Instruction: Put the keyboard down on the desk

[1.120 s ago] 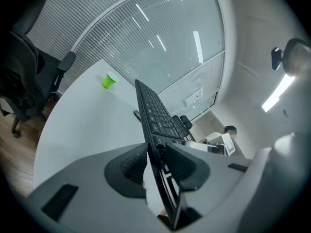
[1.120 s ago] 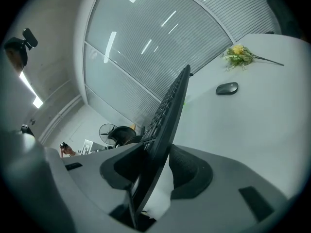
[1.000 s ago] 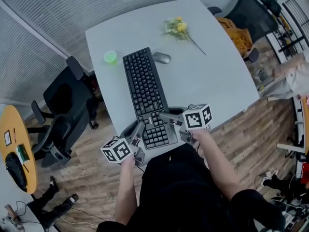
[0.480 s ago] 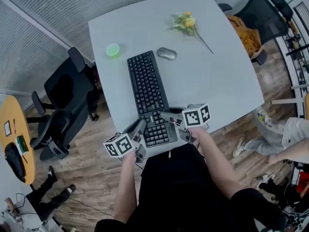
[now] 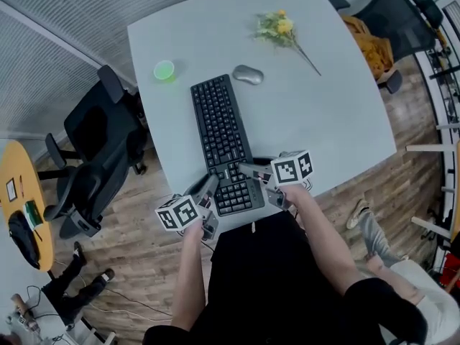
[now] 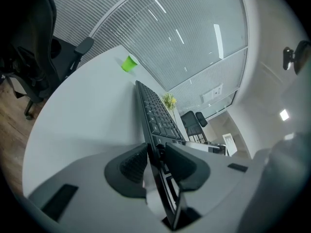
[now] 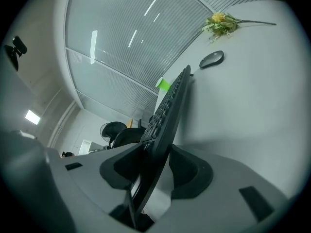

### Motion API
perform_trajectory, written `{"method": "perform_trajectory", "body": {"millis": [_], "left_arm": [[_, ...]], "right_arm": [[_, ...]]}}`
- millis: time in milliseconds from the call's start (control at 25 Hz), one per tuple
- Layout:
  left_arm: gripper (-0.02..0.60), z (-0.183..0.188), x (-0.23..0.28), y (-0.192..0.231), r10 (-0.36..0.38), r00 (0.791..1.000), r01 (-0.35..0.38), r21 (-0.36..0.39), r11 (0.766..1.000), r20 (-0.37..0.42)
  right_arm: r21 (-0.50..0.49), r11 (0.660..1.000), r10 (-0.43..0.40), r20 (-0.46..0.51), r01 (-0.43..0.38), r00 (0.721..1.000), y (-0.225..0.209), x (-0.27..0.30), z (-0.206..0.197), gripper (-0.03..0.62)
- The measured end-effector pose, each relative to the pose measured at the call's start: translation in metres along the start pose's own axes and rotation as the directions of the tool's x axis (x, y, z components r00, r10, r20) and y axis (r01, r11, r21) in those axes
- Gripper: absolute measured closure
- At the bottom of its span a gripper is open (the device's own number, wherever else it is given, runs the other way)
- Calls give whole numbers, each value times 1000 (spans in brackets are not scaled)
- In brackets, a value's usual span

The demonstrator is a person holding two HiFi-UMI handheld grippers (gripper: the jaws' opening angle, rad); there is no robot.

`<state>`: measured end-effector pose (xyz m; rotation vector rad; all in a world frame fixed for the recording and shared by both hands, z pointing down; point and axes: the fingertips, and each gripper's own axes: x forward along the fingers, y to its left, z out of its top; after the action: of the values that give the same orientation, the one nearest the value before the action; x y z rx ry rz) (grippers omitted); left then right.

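The black keyboard lies lengthwise over the grey desk, its near end at the front edge. My left gripper is shut on the near left corner, and my right gripper is shut on the near right side. In the left gripper view the keyboard runs edge-on between the pads of my left gripper. In the right gripper view the keyboard is pinched the same way in my right gripper. Whether its far end touches the desk I cannot tell.
A grey mouse sits just beyond the keyboard's far right corner. A green cup stands at the far left, and a yellow flower sprig lies at the back. Black office chairs stand left of the desk, another chair at the right.
Both grippers have sunk a little toward the desk with the keyboard still held. A person on the floor at the right has walked toward the lower right.
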<state>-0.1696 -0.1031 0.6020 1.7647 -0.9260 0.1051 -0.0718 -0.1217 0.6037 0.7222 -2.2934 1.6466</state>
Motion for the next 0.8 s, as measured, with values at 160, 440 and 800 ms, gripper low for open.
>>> {"method": "perform_trajectory", "body": {"millis": [160, 440, 800], "left_arm": [[483, -1, 1, 4, 4, 1000, -4, -8, 1000, 0], [483, -4, 1, 8, 0, 1000, 0, -34, 999, -5], [483, -8, 3, 13, 6, 1000, -7, -44, 999, -7]], "right_arm": [[-7, 1000, -22, -6, 22, 1000, -6, 2, -1, 418], [-3, 1000, -15, -5, 15, 1000, -4, 8, -1, 418], [12, 999, -30, -13, 30, 999, -7, 10, -5, 418]]}}
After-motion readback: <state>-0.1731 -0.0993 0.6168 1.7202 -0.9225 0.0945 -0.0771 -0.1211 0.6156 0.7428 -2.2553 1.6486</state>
